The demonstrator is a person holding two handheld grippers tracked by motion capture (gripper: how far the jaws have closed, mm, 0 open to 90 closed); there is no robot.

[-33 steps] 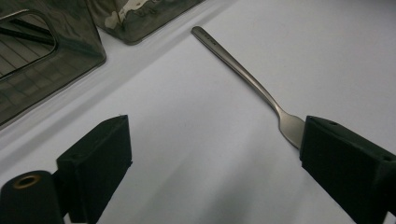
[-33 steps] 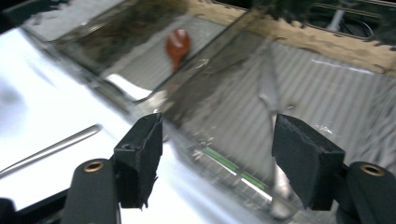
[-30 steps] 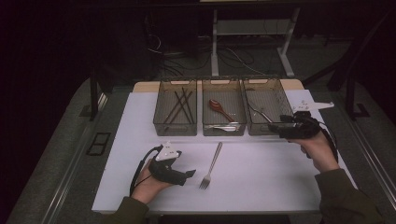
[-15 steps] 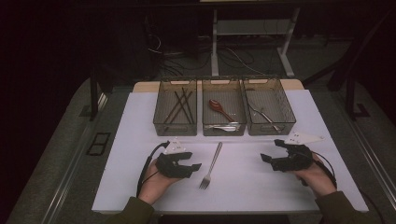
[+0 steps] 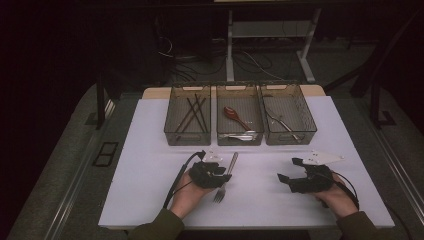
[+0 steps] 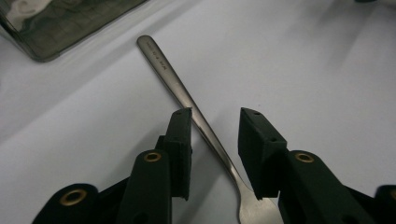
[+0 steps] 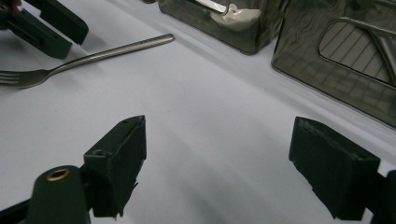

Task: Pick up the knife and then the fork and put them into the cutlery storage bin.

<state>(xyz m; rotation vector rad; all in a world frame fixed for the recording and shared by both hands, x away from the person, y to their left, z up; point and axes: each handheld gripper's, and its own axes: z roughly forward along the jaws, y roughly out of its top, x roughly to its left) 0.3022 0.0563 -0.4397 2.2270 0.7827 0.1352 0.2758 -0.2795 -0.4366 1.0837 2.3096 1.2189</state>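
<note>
Your left gripper (image 6: 215, 135) has just been closing around the fork (image 6: 196, 116), which lies flat on the white table (image 5: 150, 150) near you, left of centre, handle pointing away toward the three bins. In the left gripper view the handle runs between the jaws: the left pad seems to brush it, the right pad stands clear, so the fork is bracketed but not yet pinched, and the gripper counts as released for now. Your right gripper (image 7: 215, 158) rests low over bare table on the right, well apart from the fork, jaws spread wide and holding nothing. As for progress, the far row looks mostly sorted already: dark sticks in the left bin (image 5: 187, 114), a spoon and other cutlery in the middle bin (image 5: 239, 120), a metal utensil in the right bin (image 5: 287, 117). The fork seems the last loose piece; what remains, by my reading, is finishing the squeeze, lifting it, and dropping it in its bin.
</note>
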